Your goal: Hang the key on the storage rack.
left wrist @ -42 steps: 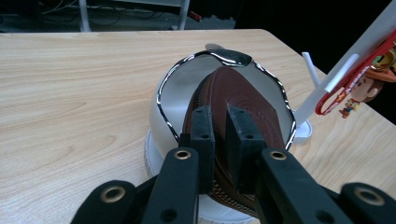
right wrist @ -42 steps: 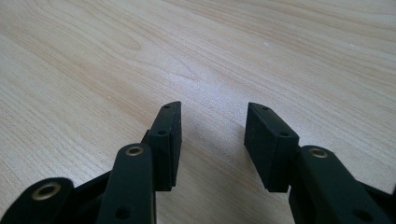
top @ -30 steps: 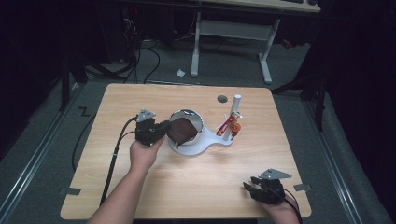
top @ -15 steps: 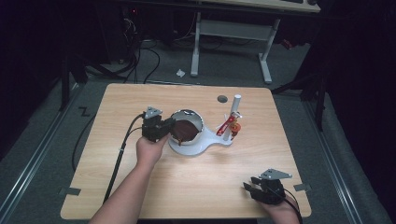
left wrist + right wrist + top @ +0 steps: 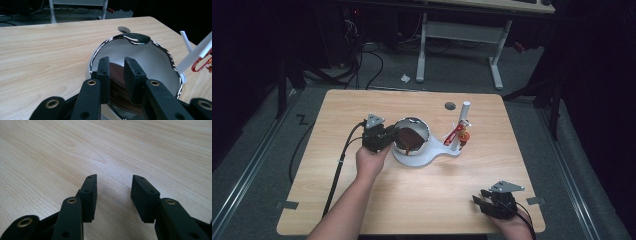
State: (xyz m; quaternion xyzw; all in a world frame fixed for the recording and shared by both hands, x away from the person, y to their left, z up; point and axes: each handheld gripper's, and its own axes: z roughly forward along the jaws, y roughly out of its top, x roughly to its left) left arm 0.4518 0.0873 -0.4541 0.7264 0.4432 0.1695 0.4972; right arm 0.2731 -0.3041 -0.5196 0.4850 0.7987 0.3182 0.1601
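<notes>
A white bowl with a chrome rim (image 5: 416, 121) (image 5: 135, 37) stands on a white stand base (image 5: 428, 157) in the middle of the table. Inside it a brown disc (image 5: 409, 136) (image 5: 116, 71) leans tilted. My left gripper (image 5: 394, 136) (image 5: 117, 61) reaches over the bowl's left rim. Its jaws have just been opening and now stand a little apart, with the disc's edge in the gap between them and no pad pressing on it. My right gripper (image 5: 476, 201) (image 5: 114, 178) hovers low over the bare wood at the front right, open with nothing between its jaws.
A white post (image 5: 461, 122) rises from the stand's right end, with a red clip (image 5: 457, 135) (image 5: 201, 63) hanging on it. A round grey grommet (image 5: 450, 106) (image 5: 123, 29) sits in the tabletop behind the bowl. Desk legs and cables lie on the floor beyond the table.
The left gripper has edged slightly right toward the bowl. The right gripper has not moved.
</notes>
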